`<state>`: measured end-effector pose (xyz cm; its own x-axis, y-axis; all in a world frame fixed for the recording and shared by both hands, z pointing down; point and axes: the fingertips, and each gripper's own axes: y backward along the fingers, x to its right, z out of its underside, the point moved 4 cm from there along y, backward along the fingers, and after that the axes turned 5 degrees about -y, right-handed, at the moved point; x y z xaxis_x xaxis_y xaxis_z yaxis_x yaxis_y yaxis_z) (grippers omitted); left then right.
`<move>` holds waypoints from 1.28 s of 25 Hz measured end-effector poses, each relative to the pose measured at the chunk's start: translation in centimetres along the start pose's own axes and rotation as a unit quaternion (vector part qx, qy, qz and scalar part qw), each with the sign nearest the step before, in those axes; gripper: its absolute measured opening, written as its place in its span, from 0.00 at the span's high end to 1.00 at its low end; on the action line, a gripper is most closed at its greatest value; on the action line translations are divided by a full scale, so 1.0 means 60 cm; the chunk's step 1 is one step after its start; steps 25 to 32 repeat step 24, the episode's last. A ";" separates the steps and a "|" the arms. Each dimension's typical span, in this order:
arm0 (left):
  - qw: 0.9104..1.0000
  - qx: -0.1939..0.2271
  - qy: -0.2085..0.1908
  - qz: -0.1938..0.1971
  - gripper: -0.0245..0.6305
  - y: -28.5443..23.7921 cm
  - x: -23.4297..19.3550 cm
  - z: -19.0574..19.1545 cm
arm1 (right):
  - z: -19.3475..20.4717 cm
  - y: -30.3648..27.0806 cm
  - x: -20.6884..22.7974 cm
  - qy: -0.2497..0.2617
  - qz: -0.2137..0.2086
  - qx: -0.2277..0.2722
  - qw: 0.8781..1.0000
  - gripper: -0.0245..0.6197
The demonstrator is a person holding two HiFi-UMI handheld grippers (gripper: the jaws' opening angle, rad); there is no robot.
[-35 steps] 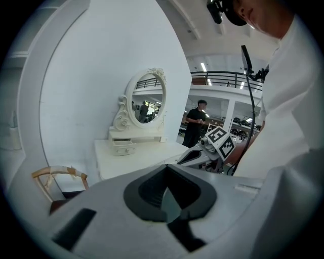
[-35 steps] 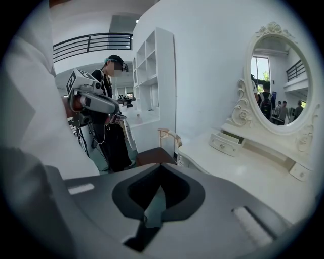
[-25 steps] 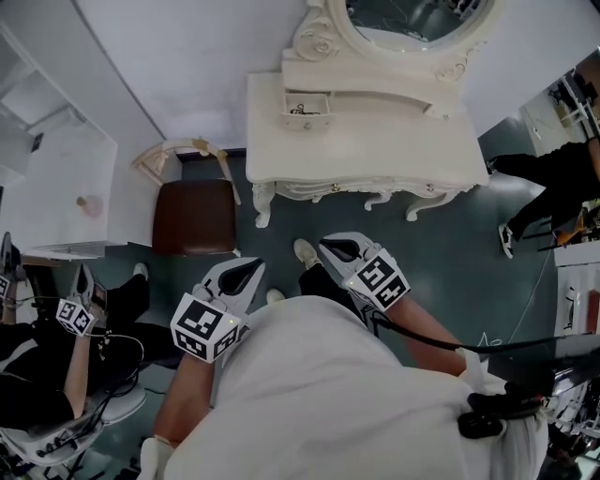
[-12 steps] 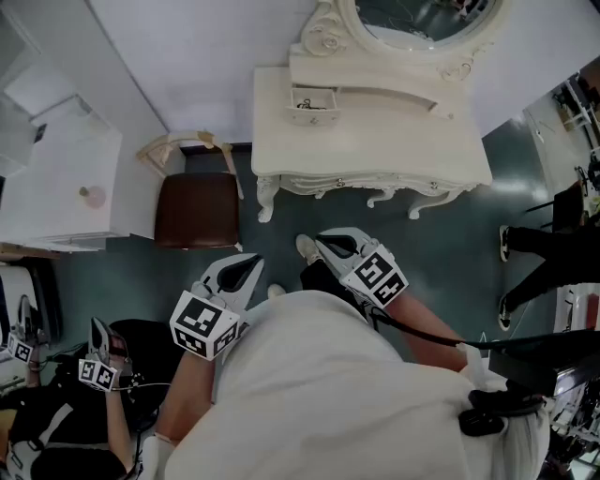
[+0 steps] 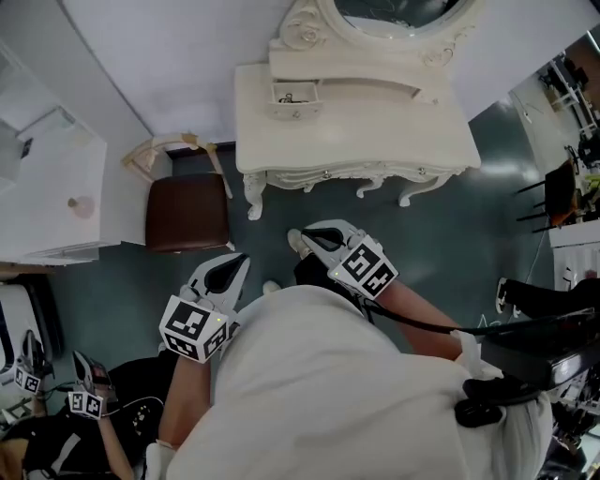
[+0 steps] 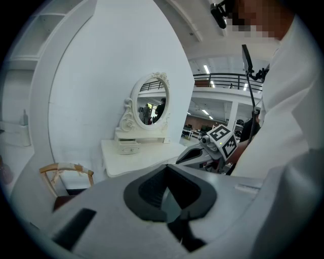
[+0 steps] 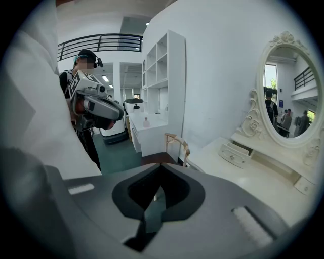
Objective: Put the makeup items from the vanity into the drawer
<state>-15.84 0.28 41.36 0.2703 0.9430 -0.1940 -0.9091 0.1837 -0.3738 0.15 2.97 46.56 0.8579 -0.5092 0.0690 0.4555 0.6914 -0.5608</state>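
The white vanity (image 5: 375, 131) stands ahead of me under its oval mirror (image 5: 394, 14). Its small upper drawer (image 5: 288, 97) is pulled open, with dark small items inside; I cannot make them out. The tabletop looks bare. My left gripper (image 5: 242, 260) and right gripper (image 5: 302, 234) are held close to my body, well short of the vanity, both shut and holding nothing. The left gripper view shows the vanity (image 6: 136, 157), its drawer (image 6: 130, 147) and the right gripper (image 6: 202, 152). The right gripper view shows the drawer (image 7: 234, 154) and the left gripper (image 7: 98, 109).
A brown-seated chair (image 5: 187, 214) stands left of the vanity. A white cabinet (image 5: 47, 187) with a small pink bottle (image 5: 79, 203) is at far left. Another person with grippers (image 5: 80, 398) is at lower left. A person's foot (image 5: 506, 292) shows at right.
The view has shifted slightly, so the vanity sits a little further left. The person at lower left moved down the frame; the one at right walked off. My grippers stayed shut near my body.
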 end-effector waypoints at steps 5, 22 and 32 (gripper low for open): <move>1.000 -0.002 0.000 -0.001 0.96 0.001 0.007 0.004 | 0.004 0.007 -0.005 0.002 -0.001 0.000 1.000 0.96; 1.000 -0.011 0.001 -0.003 0.96 -0.021 0.004 0.003 | 0.017 0.002 0.018 0.008 -0.005 -0.004 1.000 0.96; 1.000 -0.012 0.003 -0.007 0.96 -0.023 0.001 0.001 | 0.014 -0.002 0.022 0.009 -0.009 -0.004 1.000 0.96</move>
